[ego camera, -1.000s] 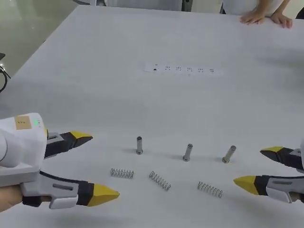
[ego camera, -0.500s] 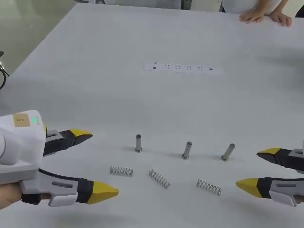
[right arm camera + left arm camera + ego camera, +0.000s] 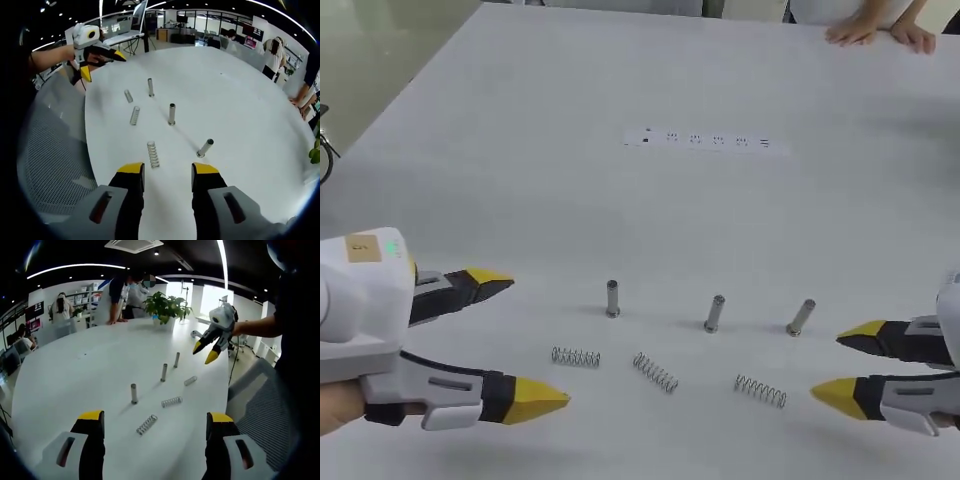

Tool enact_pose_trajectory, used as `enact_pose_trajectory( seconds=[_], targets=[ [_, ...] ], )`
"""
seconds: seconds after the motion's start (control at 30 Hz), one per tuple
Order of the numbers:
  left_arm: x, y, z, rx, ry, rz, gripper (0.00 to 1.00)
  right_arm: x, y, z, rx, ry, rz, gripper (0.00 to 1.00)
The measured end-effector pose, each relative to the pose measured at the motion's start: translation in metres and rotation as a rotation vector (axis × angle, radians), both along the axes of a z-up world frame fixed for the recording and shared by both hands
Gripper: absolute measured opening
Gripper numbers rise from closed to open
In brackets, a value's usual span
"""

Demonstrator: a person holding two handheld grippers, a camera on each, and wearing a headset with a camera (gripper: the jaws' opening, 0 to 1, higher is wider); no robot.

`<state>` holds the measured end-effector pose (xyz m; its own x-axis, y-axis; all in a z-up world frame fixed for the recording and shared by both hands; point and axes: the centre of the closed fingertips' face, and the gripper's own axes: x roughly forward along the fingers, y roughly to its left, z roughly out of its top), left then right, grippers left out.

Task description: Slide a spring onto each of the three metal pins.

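The left gripper [image 3: 518,340] has its jaws spread wide with nothing between them. The right gripper [image 3: 848,365] has its jaws parted more narrowly, also with nothing held. Both hover above the surface [image 3: 520,180].

Taking the middle pin [image 3: 715,312] as the mark, the left gripper is well off to its left and nearer the person. The right gripper is off to its right and nearer the person, with the right spring [image 3: 761,391] just ahead of its tips in the right gripper view.

The three pins form a row: the left pin [image 3: 612,298] on one side of the middle pin and the right pin [image 3: 801,316] on the other. The right one looks tilted, though that may be the angle. The three springs lie flat in a second row on the person's side of the middle pin: the left spring [image 3: 576,357], the middle spring [image 3: 655,373] and the right spring, each apart from every pin.

So none of the three pins carries a spring, and no spring has been picked up. By my reading the task is at its very start, with all three placements left, and the right spring is the likeliest first pick.
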<state>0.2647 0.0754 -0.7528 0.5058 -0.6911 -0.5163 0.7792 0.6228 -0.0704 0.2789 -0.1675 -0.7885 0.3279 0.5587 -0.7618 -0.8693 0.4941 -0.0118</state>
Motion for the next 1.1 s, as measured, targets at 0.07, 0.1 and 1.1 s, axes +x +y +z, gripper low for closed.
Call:
enact_pose_trajectory(
  seconds=[0.07, 0.1, 1.1],
  targets=[
    [0.0, -0.001, 0.0, -0.003, 0.0, -0.002, 0.8, -0.002, 0.004, -0.003, -0.01, 0.008, 0.025, 0.35],
    [0.0, -0.001, 0.0, -0.003, -0.001, -0.003, 0.8, -0.002, 0.006, -0.004, -0.014, 0.009, 0.034, 0.35],
    [-0.004, 0.005, -0.002, 0.001, 0.0, 0.005, 0.79, -0.011, 0.042, -0.04, -0.115, 0.09, 0.2, 0.24]
  ],
)
